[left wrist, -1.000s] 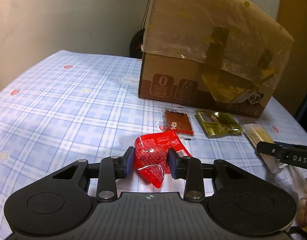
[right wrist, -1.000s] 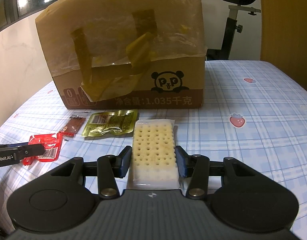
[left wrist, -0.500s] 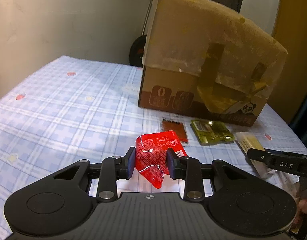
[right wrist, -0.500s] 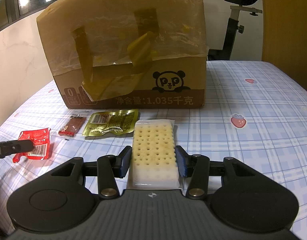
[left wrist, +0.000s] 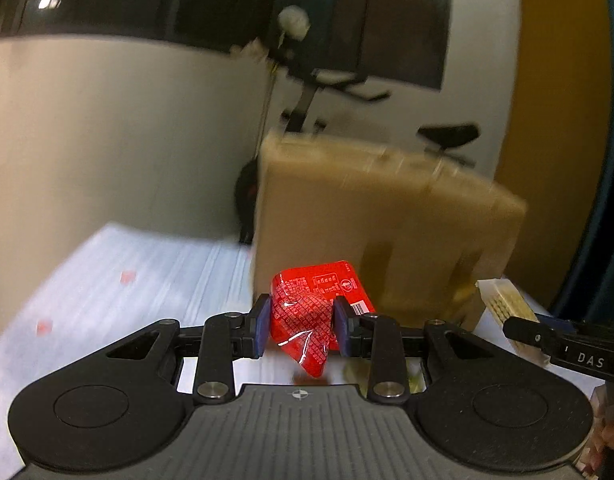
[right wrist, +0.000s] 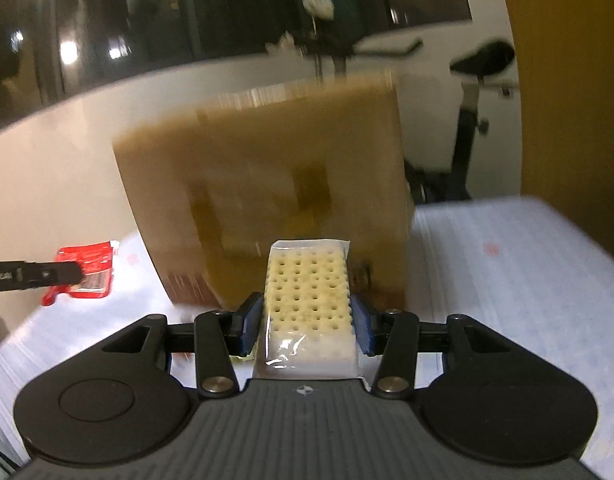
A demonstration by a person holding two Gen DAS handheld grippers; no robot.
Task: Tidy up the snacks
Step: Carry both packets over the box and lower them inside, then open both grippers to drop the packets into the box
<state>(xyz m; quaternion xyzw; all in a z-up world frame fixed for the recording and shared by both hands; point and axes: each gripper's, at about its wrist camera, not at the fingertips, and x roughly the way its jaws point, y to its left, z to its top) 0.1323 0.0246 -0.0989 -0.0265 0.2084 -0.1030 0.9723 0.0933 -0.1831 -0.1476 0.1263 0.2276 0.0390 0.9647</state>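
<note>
Red snack packet (left wrist: 307, 312), crumpled and glossy with white print, pinched at both sides and held clear of the table. Clear-wrapped cracker pack (right wrist: 307, 304), pale, dotted with holes, held lengthwise off the table. Cardboard box (right wrist: 267, 200) behind, blurred, apparently taped.

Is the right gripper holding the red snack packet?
No, the right gripper is clamped on the clear-wrapped cracker pack, while the red packet sits between the pads of the left gripper.
</note>
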